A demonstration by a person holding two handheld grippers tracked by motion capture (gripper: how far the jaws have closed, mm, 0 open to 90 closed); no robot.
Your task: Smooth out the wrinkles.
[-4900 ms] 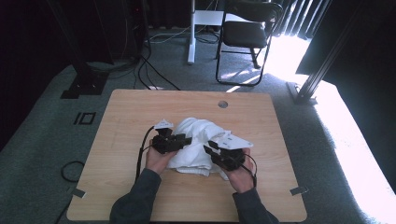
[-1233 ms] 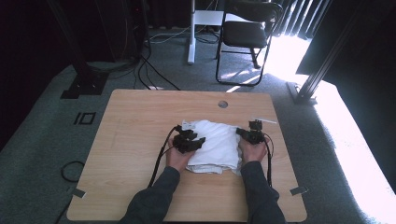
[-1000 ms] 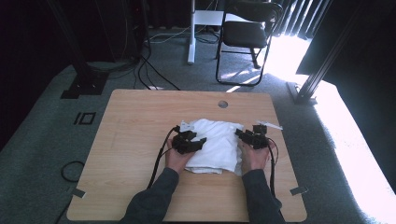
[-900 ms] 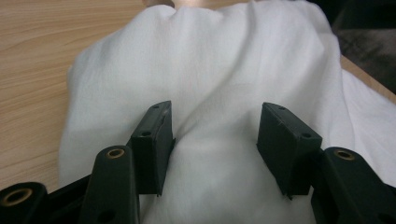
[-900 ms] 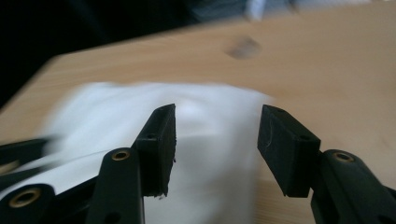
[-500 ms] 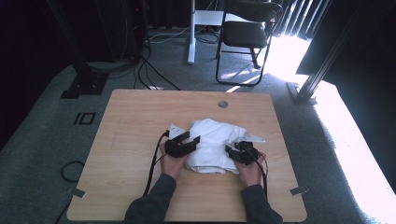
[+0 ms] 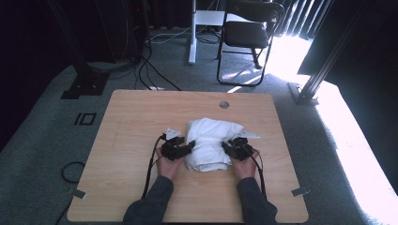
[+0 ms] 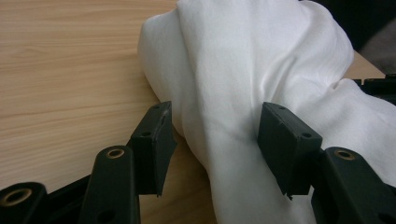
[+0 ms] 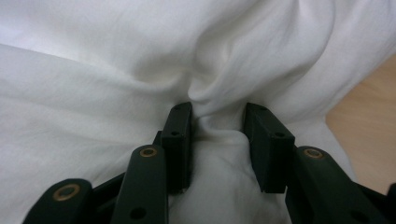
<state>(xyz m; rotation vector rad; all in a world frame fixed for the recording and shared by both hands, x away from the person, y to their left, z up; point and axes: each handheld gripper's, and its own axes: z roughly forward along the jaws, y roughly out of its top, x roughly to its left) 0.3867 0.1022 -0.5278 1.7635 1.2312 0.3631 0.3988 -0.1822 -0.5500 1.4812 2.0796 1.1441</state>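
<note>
A white cloth (image 7: 211, 143) lies bunched in a mound at the middle of the wooden table (image 7: 141, 117). My left gripper (image 7: 189, 146) is at the cloth's left side. In the left gripper view its jaws (image 8: 217, 140) stand wide around a thick fold of the cloth (image 8: 261, 70); the fold leans on one pad and a gap shows at the other. My right gripper (image 7: 227, 146) is at the cloth's right side. Its jaws (image 9: 217, 135) have just been closing, and their pads now pinch a ridge of the cloth (image 9: 140, 70).
A round hole (image 7: 224, 104) sits near the table's far edge. Beyond the table are a black chair (image 7: 248, 33), a white post (image 7: 192, 33) and floor cables (image 7: 155, 75). Bare wood surrounds the cloth on all sides.
Both hands came down and toward the near edge. The cloth, spread flatter before, is now pushed up into a mound. The right gripper moved from the cloth's far right corner to its near right side.
</note>
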